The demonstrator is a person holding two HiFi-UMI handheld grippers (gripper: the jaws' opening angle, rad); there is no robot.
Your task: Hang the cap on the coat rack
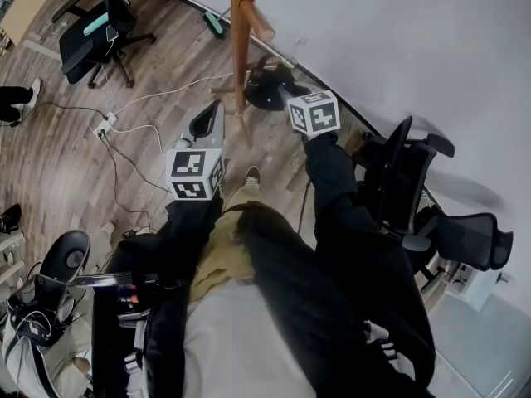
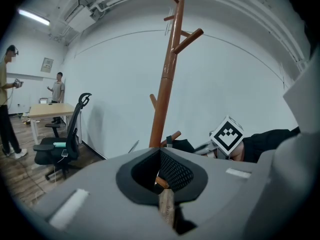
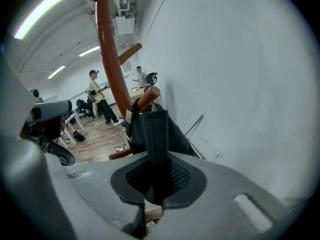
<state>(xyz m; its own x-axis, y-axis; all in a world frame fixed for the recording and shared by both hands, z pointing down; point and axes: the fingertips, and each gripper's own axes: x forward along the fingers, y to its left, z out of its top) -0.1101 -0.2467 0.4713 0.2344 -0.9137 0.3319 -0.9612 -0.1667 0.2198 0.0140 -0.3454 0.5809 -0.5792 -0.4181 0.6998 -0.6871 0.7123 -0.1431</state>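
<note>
The brown wooden coat rack [image 1: 241,31] stands by the white wall, its pole and pegs also visible in the left gripper view [image 2: 167,79]. A black cap [image 1: 267,89] hangs low on the rack over a short peg [image 3: 146,98]. My right gripper [image 3: 157,176] is shut on a black strip of the cap [image 3: 152,129], which runs up between its jaws to the peg. My left gripper [image 1: 209,121] hovers left of the pole, jaws together and empty [image 2: 161,176]. From there the cap [image 2: 184,145] and the right gripper's marker cube [image 2: 227,135] show beside the pole.
Black office chairs stand at the far left [image 1: 95,27] and close on the right [image 1: 415,189]. Cables and a power strip [image 1: 104,125] lie on the wood floor. Two people [image 2: 6,99] stand by a table [image 2: 47,110] in the background.
</note>
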